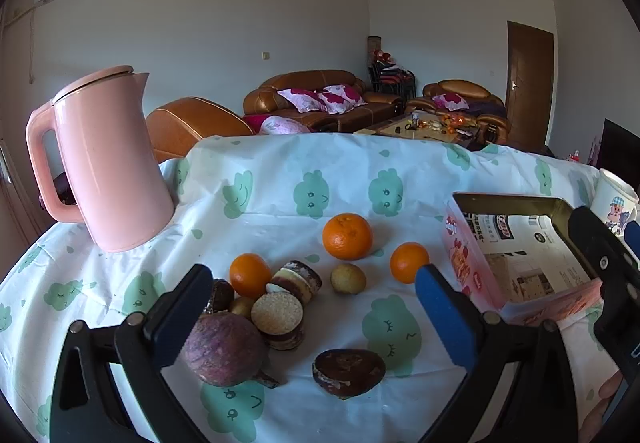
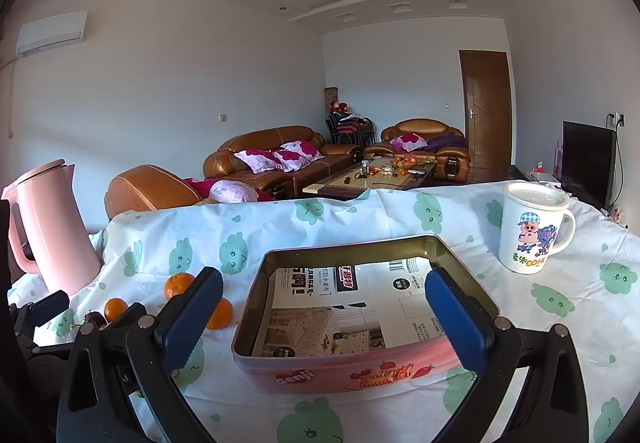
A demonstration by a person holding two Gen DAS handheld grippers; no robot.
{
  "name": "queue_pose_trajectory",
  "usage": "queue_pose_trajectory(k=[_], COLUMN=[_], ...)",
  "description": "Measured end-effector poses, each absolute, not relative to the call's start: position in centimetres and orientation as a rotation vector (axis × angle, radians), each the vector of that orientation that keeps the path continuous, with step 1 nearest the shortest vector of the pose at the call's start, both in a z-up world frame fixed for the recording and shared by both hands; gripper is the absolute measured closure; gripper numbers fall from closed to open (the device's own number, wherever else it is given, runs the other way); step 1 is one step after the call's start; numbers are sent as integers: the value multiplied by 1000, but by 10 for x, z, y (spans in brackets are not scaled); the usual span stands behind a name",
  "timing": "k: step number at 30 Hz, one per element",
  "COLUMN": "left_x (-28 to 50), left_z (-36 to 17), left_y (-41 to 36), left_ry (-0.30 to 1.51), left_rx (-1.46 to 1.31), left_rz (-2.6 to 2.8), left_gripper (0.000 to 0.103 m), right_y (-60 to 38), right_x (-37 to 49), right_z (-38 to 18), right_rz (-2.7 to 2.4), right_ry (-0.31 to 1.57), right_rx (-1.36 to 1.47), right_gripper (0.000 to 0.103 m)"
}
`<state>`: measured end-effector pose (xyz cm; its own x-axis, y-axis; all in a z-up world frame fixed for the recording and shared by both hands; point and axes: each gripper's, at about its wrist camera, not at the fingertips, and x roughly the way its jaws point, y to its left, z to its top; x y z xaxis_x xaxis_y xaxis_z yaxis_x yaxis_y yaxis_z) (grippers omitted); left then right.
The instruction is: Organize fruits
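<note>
Kettle (image 1: 108,159), pink, lidded: far left of the table, on the cloud-print cloth (image 1: 280,171).

Left gripper (image 1: 314,311): jaws wide apart, holding nothing, poised low over the loose pile.

Purple fruit (image 1: 224,349): round, dull-skinned, touching or just beside the left blue pad; contact cannot be confirmed.

Small orange (image 1: 250,275): behind the purple fruit, pressed against the sandwich biscuits (image 1: 280,313), which are stacked and leaning.

Chocolate-coated cake (image 1: 348,371): lying alone, nearest the camera, between the pads.

Yellowish fruit (image 1: 348,278): small, apart from the pile.

Large orange (image 1: 347,236): behind it, free-standing.

Third orange (image 1: 408,262): just beside the right pad and near the tin.

Tin (image 2: 344,373), pink, open, lined with printed paper: right of the fruits, holding no fruit yet.

Right gripper (image 2: 324,317): jaws wide apart, empty, hovering over the tin's near edge.

Mug (image 2: 528,227), cartoon print, lidded: far right, well apart from the tin.

Risks, judged: fruits and snacks lie intermixed, so a closing grip may catch a biscuit along with the small orange and topple the stack. Round oranges may roll across the wrinkled cloth if nudged by a pad. The cloth is loose; dragging it could shift the tin or the kettle.
</note>
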<state>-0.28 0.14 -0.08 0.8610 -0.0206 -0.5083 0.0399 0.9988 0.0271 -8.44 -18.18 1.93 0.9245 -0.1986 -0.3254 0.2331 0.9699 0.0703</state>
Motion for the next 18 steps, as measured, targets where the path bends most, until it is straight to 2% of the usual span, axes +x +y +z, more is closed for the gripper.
queue_pose_trajectory(k=[18], left_x=[-3], left_z=[-1], left_y=[1], left_ry=[534], left_rx=[40], left_rz=[-33], left_gripper=[0], right_y=[-182], right_x=[-83], right_z=[18], right_rz=[-223], right_ry=[330], right_rx=[108], right_gripper=[1])
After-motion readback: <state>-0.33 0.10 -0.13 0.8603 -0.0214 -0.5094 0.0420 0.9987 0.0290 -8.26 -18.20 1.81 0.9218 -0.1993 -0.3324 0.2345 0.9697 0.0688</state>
